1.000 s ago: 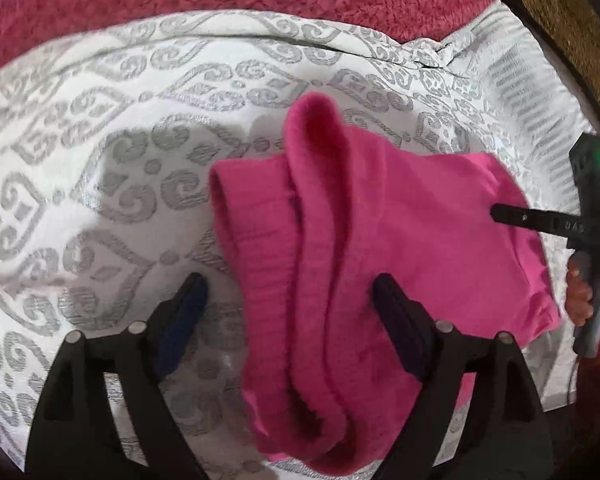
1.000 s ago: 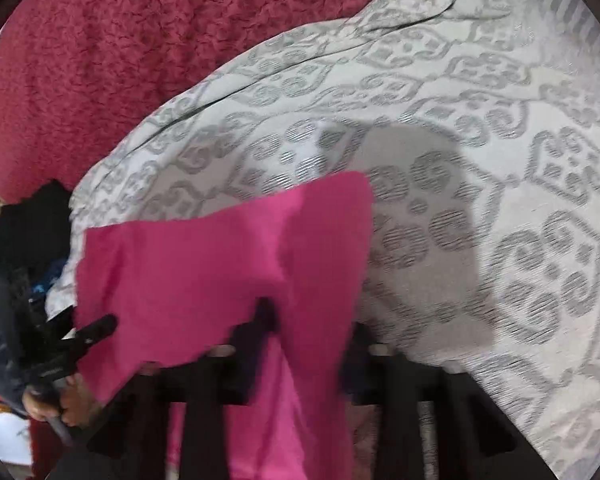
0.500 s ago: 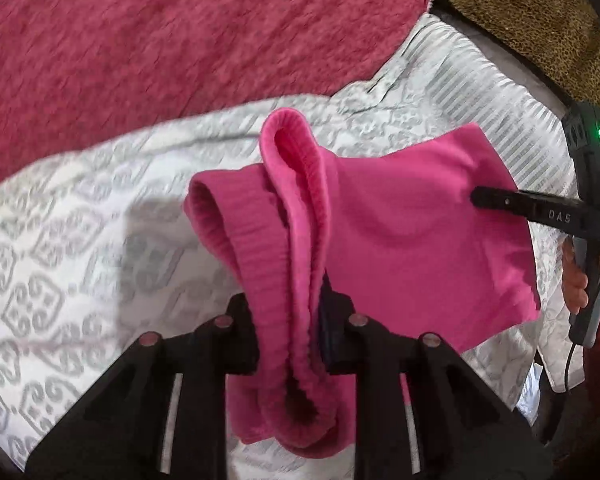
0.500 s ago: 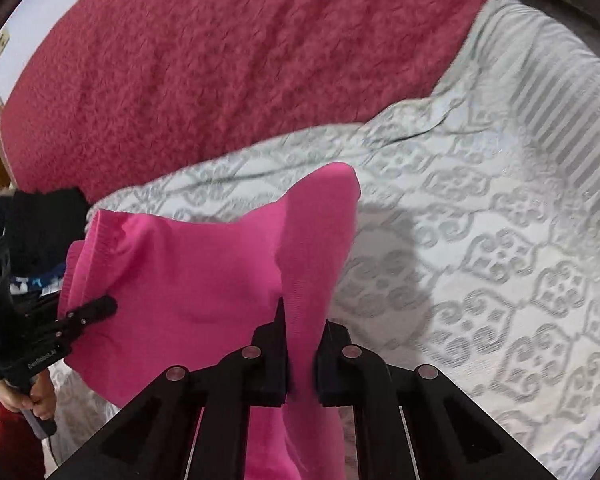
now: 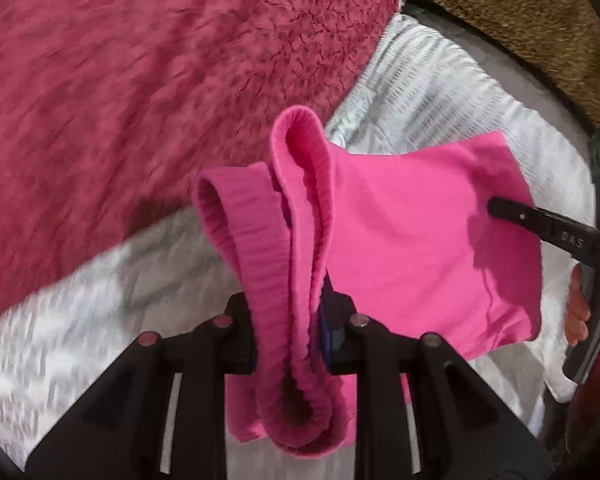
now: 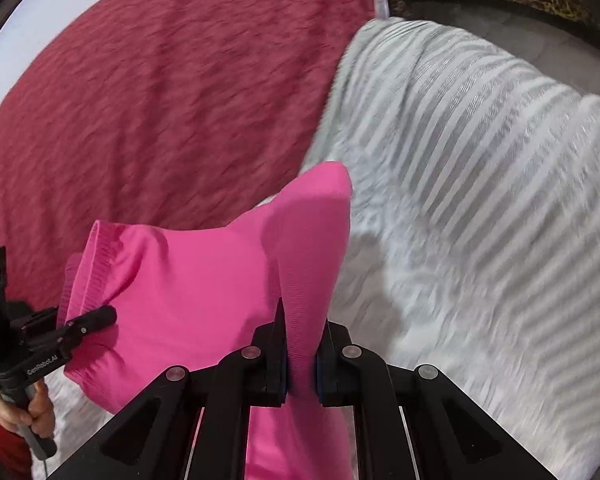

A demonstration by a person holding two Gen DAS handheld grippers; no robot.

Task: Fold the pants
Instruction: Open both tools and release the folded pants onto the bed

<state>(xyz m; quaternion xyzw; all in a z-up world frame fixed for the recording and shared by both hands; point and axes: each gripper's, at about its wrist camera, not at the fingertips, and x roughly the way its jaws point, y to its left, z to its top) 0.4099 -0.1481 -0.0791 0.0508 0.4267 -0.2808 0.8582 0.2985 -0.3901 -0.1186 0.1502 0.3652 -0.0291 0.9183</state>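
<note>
a second ago the left gripper [image 5: 288, 332] stood wide around the bright pink knit pants [image 5: 412, 240]; now its jaws are clenched on the ribbed waistband, the right gripper [image 6: 300, 356] pinches the other end, and the pants hang lifted off the white grey-patterned bedspread [image 6: 480, 200], ready to fold.

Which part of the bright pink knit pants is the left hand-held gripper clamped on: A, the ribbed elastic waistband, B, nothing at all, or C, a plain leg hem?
A: the left hand-held gripper pinches the bunched ribbed waistband of the bright pink knit pants.
</note>
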